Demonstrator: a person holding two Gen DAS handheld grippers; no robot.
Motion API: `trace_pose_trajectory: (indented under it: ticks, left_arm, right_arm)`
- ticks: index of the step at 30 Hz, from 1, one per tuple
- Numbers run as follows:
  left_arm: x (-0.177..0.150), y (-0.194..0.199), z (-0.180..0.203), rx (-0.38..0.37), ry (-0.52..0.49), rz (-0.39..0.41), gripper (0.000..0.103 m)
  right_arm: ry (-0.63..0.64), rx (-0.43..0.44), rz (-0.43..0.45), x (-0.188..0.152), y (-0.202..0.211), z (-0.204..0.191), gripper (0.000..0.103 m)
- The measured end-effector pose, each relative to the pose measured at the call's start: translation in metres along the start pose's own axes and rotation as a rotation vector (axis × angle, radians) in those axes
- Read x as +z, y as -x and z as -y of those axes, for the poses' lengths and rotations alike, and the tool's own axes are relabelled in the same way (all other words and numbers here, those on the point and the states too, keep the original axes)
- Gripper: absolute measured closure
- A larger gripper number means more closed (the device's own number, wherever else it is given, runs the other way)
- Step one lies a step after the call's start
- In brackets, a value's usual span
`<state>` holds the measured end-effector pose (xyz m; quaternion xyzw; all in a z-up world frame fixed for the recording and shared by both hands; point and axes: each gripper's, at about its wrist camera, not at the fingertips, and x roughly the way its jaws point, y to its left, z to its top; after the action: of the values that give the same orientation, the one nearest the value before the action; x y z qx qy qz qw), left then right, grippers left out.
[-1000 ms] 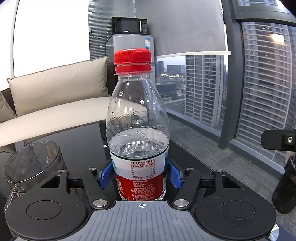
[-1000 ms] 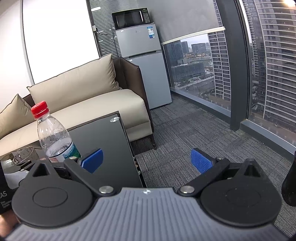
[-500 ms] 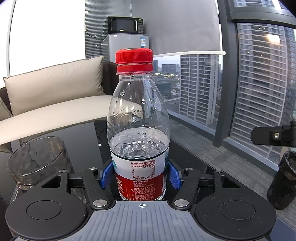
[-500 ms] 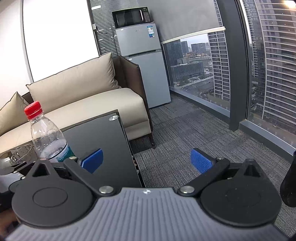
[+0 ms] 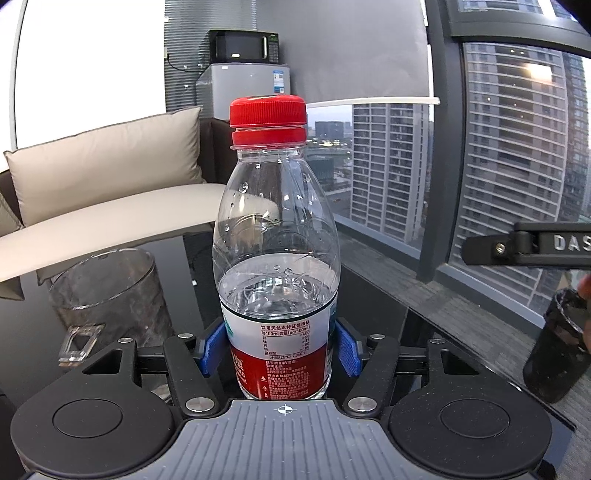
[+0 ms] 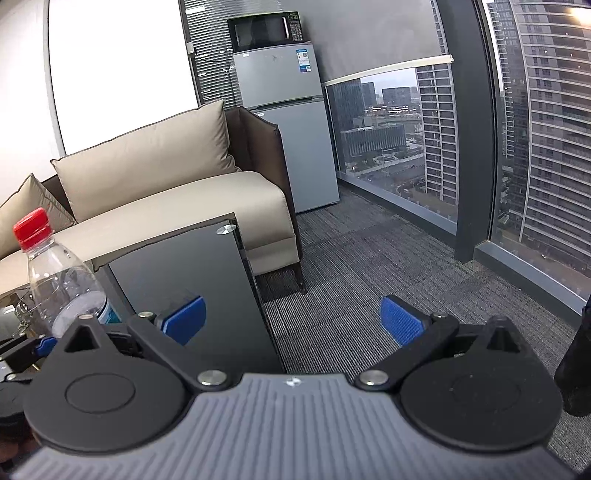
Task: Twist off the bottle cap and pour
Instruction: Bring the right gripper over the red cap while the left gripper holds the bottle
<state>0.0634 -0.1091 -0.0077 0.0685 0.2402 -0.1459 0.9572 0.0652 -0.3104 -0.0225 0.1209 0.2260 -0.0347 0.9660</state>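
A clear water bottle (image 5: 277,258) with a red cap (image 5: 267,112) and a red and white label stands upright, about half full. My left gripper (image 5: 279,349) is shut on its lower body, blue pads on both sides. An empty glass (image 5: 109,295) stands to its left on the black glass table (image 5: 376,306). In the right wrist view the bottle (image 6: 61,280) is at the far left with its cap (image 6: 32,228) on. My right gripper (image 6: 291,321) is open and empty, to the right of the bottle, over the table's right edge.
A beige sofa (image 6: 166,192) stands behind the table. A grey fridge (image 6: 288,125) with a microwave (image 6: 266,29) on top stands by the window. The table's right edge (image 6: 258,291) drops to grey carpet. Part of the right gripper's body (image 5: 524,249) shows at the right in the left wrist view.
The left gripper has shifted with the bottle, so the glass shows closer beside it. The right gripper has drifted right, with the bottle now further left in its view.
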Motion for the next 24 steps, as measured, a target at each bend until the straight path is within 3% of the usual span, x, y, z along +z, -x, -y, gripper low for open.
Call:
trace_pose_trajectory:
  ticks: [20,24]
  left_arm:
    - [-0.019,0.029,-0.006,-0.028,-0.015,-0.013,0.046]
    - [-0.025,0.039,-0.01,-0.031,-0.012,-0.015,0.046]
  right_arm:
    - [0.016,0.057,0.005,-0.005,0.01,-0.015,0.0]
    - [0.019,0.109,0.02,-0.004,0.014,-0.018,0.0]
